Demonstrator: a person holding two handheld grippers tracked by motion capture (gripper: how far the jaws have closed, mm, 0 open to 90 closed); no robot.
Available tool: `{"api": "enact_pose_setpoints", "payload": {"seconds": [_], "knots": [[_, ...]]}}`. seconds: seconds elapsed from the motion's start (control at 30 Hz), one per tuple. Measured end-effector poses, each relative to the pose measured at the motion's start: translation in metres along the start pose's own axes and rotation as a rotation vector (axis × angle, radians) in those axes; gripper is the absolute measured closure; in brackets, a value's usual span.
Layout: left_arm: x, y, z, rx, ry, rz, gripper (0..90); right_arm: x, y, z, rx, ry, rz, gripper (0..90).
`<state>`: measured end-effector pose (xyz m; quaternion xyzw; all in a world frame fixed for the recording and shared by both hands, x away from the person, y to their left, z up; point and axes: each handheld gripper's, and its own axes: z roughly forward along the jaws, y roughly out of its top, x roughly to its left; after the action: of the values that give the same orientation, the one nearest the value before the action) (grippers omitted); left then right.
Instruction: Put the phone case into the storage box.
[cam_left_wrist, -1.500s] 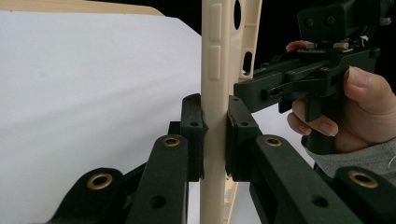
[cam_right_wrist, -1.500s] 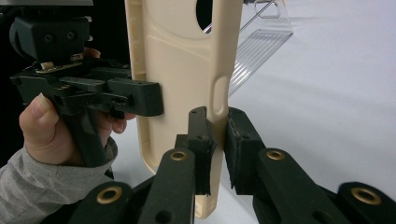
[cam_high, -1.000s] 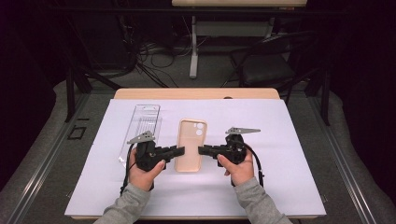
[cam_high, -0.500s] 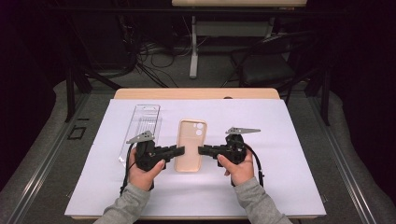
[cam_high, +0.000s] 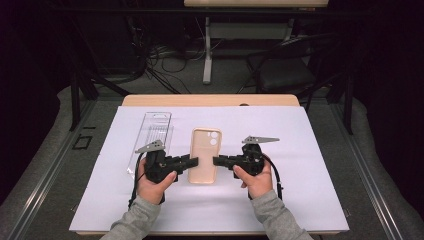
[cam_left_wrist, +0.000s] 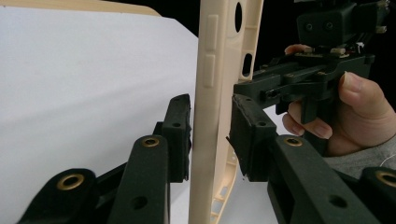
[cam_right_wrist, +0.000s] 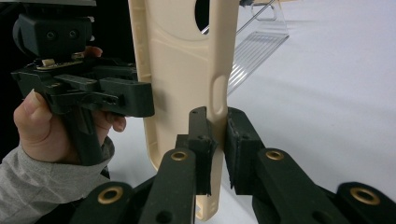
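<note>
A beige phone case (cam_high: 202, 155) is in the middle of the white sheet, held up between my two grippers. My left gripper (cam_high: 192, 161) reaches its left edge. In the left gripper view its jaws (cam_left_wrist: 210, 135) have just been opening; the case's side wall (cam_left_wrist: 208, 93) stands between the pads, with a thin gap at the right pad (cam_left_wrist: 247, 140). My right gripper (cam_high: 216, 160) is at the case's right edge. In the right gripper view it (cam_right_wrist: 218, 140) is shut on that thin rim (cam_right_wrist: 187, 70).
A clear plastic package (cam_high: 152, 135) lies on the white sheet (cam_high: 300, 165) behind my left hand and also appears in the right gripper view (cam_right_wrist: 257, 46). The wooden table edge (cam_high: 210, 100) runs along the far side, with dark floor, cables and chair legs beyond.
</note>
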<state>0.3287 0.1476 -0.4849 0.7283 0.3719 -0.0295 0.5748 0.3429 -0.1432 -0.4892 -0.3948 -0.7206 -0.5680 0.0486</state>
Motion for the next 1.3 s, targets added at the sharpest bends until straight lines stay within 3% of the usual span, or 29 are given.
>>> {"api": "enact_pose_setpoints", "payload": {"seconds": [0.27, 1.07, 1.23, 1.3], "knots": [[0.002, 0.0, 0.002, 0.006, 0.006, -0.003, 60.3, -0.001, 0.0, -0.001, 0.004, -0.011, 0.0, 82.2], [0.004, 0.001, 0.003, 0.018, 0.03, 0.01, 55.3, -0.011, 0.003, -0.012, -0.002, -0.082, -0.014, 82.2], [0.005, 0.001, 0.004, 0.026, 0.039, 0.018, 53.0, -0.012, 0.004, -0.013, -0.004, -0.091, -0.017, 82.2], [0.004, 0.002, 0.005, 0.025, 0.047, 0.042, 52.9, -0.012, 0.004, -0.014, -0.007, -0.095, -0.016, 82.1]]}}
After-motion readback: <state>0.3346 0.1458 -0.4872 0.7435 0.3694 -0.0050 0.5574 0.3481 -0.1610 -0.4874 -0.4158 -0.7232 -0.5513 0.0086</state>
